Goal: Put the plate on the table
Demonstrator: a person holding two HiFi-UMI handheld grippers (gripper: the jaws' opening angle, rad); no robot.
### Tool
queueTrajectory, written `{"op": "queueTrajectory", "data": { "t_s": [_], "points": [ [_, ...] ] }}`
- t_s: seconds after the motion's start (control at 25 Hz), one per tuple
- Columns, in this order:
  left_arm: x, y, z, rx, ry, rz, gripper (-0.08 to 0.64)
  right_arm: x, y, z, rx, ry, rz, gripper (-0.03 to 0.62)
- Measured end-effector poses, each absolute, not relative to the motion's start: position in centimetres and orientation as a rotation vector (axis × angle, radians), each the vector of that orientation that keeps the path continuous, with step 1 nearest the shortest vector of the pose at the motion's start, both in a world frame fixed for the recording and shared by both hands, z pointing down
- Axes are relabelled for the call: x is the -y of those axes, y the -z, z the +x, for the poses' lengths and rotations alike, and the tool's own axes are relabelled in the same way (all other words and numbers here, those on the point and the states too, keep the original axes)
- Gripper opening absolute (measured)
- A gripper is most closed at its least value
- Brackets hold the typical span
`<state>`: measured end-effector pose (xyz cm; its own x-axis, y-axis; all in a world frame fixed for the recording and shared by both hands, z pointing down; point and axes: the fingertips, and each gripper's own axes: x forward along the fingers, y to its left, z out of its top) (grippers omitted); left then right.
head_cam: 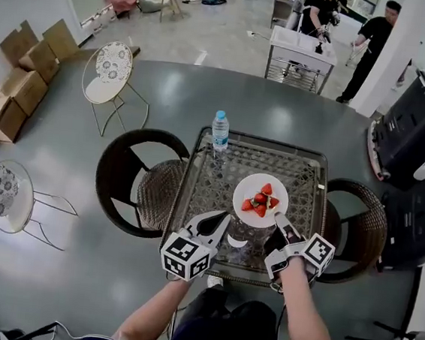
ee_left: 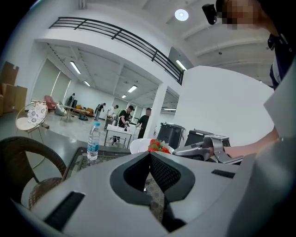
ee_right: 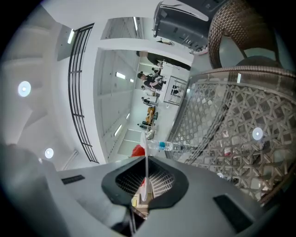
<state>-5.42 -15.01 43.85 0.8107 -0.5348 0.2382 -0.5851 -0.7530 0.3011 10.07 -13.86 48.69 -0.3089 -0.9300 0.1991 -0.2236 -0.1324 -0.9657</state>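
A white plate (head_cam: 261, 195) with several strawberries (head_cam: 261, 200) is over the middle of the glass-topped wicker table (head_cam: 303, 173). My right gripper (head_cam: 279, 219) is shut on the plate's near rim. In the right gripper view the plate (ee_right: 147, 157) shows edge-on between the pads, with a strawberry (ee_right: 137, 150) behind it. Whether the plate touches the glass I cannot tell. My left gripper (head_cam: 222, 219) hovers over the table's front left, shut and holding nothing. The left gripper view shows its jaws (ee_left: 150, 159) closed, with the plate (ee_left: 141, 145) and the right gripper (ee_left: 208, 148) beyond.
A water bottle (head_cam: 220, 131) stands at the table's far left edge, also in the left gripper view (ee_left: 93, 141). Dark wicker chairs flank the table on the left (head_cam: 132, 180) and right (head_cam: 357, 226). Two people stand by a white cart (head_cam: 300, 50) far behind.
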Motion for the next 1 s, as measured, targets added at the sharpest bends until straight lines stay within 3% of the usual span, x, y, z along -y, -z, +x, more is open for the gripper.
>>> {"op": "queueTrajectory", "data": {
  "t_s": [1.0],
  "points": [
    [23.0, -53.5, -3.7, 0.953, -0.287, 2.485, 0.006, 26.5, -61.3, 10.5, -1.583, 1.709, -1.311, 0.017]
  ]
}}
